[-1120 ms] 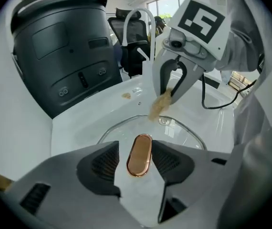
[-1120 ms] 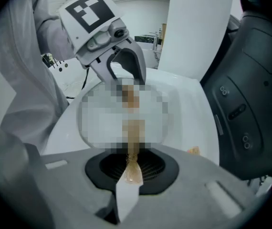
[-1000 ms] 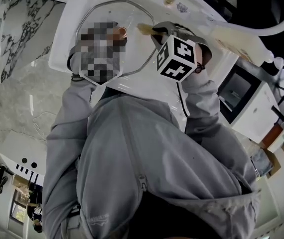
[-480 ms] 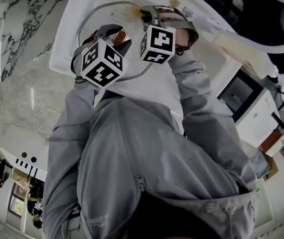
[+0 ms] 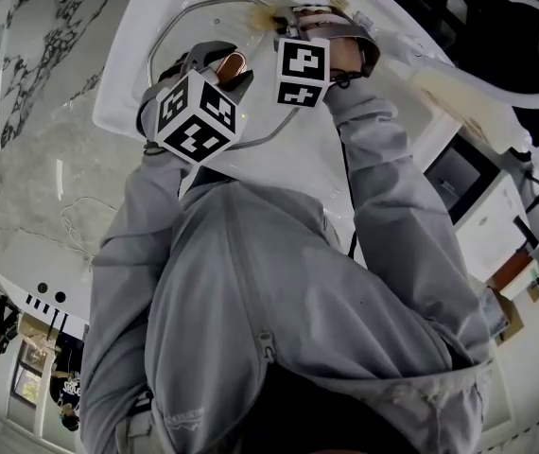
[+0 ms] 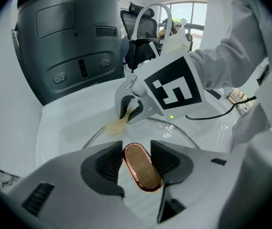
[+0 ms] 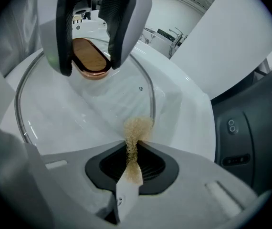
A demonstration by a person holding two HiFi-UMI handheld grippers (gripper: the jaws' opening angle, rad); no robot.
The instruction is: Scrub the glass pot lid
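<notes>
1. In the white sink basin (image 7: pixel 186 106): glass pot lid (image 7: pixel 78 116), lying flat, knob side up, metal rim (image 7: pixel 151 97) all round.
2. At the lid's centre: copper-coloured oval knob (image 6: pixel 142 171), upright, set between the pads of the left gripper (image 6: pixel 135 162).
3. Just been closing, now narrowed onto the knob, with ribbed black pads pressed against its two long sides.
4. Pointed steeply down over the middle of the lid, left marker cube (image 5: pixel 194 116) turned up toward the head view.
5. In the right gripper (image 7: pixel 132 163): tan scrub pad (image 7: pixel 137 128), pinched thin between jaws almost fully together, frayed end sticking out past the tips.
6. Frayed end down at the lid's edge, over the glass and the rim, apparently touching. On the side of the lid away from the person's torso.
7. Right gripper near the left one but not touching it, also tipped steeply down, right marker cube (image 6: pixel 174 85) facing the left gripper view.
8. Grey sleeves (image 5: pixel 388 192) on both arms, reaching forward over the basin.
9. Past the basin wall: dark grey appliance (image 6: pixel 64 42) with small round buttons on its front, well apart from lid and grippers.
</notes>
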